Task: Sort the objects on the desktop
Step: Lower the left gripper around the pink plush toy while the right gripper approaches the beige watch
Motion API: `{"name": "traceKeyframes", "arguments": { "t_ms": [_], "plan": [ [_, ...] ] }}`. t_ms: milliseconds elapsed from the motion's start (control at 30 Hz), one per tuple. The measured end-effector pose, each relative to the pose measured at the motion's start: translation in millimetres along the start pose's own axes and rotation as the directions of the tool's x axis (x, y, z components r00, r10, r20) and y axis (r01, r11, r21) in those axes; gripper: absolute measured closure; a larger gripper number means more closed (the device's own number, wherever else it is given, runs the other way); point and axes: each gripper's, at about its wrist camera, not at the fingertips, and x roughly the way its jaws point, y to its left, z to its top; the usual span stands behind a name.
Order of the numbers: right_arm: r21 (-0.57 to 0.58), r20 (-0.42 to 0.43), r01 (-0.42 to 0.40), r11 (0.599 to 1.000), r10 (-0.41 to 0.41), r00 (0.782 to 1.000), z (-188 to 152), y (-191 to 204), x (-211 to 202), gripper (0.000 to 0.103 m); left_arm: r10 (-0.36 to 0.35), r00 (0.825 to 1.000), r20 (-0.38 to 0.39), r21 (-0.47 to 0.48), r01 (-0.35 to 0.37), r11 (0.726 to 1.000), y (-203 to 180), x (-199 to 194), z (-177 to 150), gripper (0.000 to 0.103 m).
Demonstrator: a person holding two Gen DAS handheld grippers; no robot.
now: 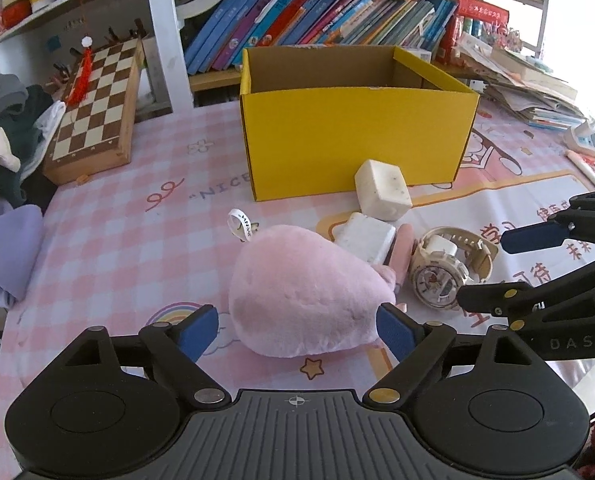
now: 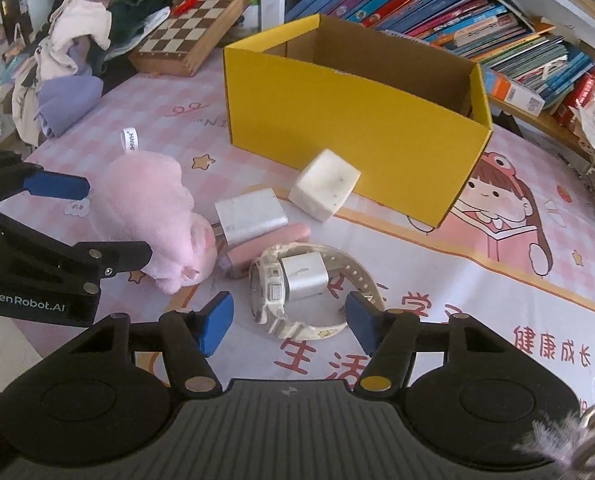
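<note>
A: How did the left tool (image 1: 297, 330) stand?

B: Its blue pads were spread wide, either side of the near end of the pink plush toy (image 1: 303, 292), not closed on it. The toy lay on the table (image 1: 137, 240) in front of the yellow cardboard box (image 1: 353, 136).

A: And the right tool (image 2: 289, 326)?

B: Also apart, holding nothing, with the cream wristwatch (image 2: 297, 288) lying just ahead between its pads. A small white block sat inside the loop of the strap.

A: What else lay in front of the box?

B: A white charger block (image 2: 251, 216) and a pink bar (image 2: 269, 250) beside it, both between the plush toy and the watch. A pale speckled cube (image 2: 324, 185) rested nearest the box, touching or nearly touching its front wall.

A: Anything inside the box?

B: As much of the inside as showed looked bare; the floor near the front wall was hidden.

A: So how far along?

B: I judged it barely begun. Every item was outside the box, and nothing was gripped yet.
</note>
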Motion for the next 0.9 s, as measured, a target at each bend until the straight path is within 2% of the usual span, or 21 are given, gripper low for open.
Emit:
{"name": "traceKeyframes", "arguments": {
  "t_ms": [700, 900],
  "plan": [
    [0.013, -0.104, -0.068, 0.998, 0.069, 0.992, 10, -7, 31, 0.06, -0.05, 0.998, -0.046, -0.005, 0.049, 0.999, 0, 22, 6, 0.011],
    [0.019, -0.127, -0.087, 0.996, 0.088, 0.988, 9, -8, 36, 0.073, -0.051, 0.997, -0.049, 0.0, 0.052, 0.999, 0, 24, 7, 0.01]
  ]
}}
